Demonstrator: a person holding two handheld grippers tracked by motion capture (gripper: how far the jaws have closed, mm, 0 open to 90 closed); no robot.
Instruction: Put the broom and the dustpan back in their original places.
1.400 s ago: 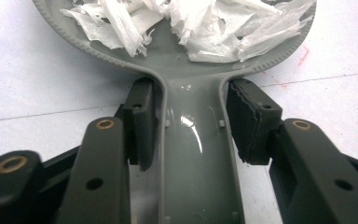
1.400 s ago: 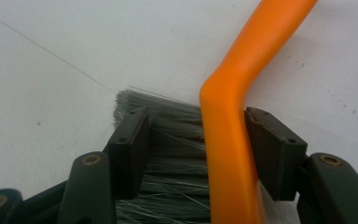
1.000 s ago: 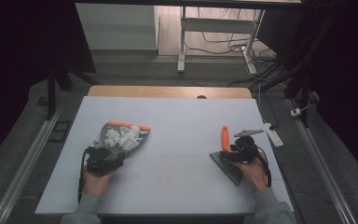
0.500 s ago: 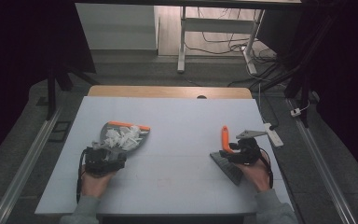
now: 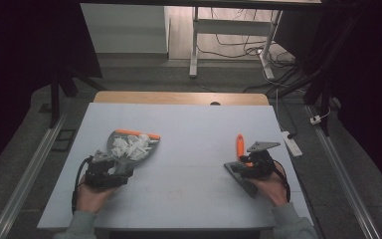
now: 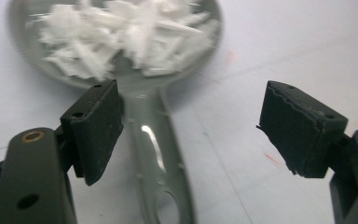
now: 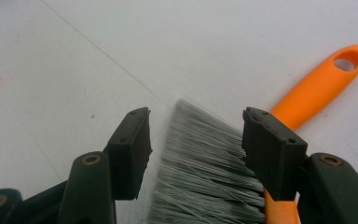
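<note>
- Grey plastic dustpan [image 5: 129, 145] heaped with white paper shreds [image 6: 121, 35] lies on the pale desk [image 5: 194, 129], handle running between the left gripper's [image 6: 189, 123] jaws, which have just been moving and stand released.
- Orange-handled brush with grey bristles [image 7: 209, 168] lies between the right gripper's [image 7: 196, 149] jaws, released, just easing inward.

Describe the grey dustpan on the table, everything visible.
The grey plastic dustpan with an orange front lip lies flat on the pale table, left of centre, lip pointing away from the person. Its glossy tray holds a heap of white shredded scraps. A narrow handle with a hanging hole runs back between the open jaws of the left gripper; the left pad sits beside it, and contact is unclear.
</note>
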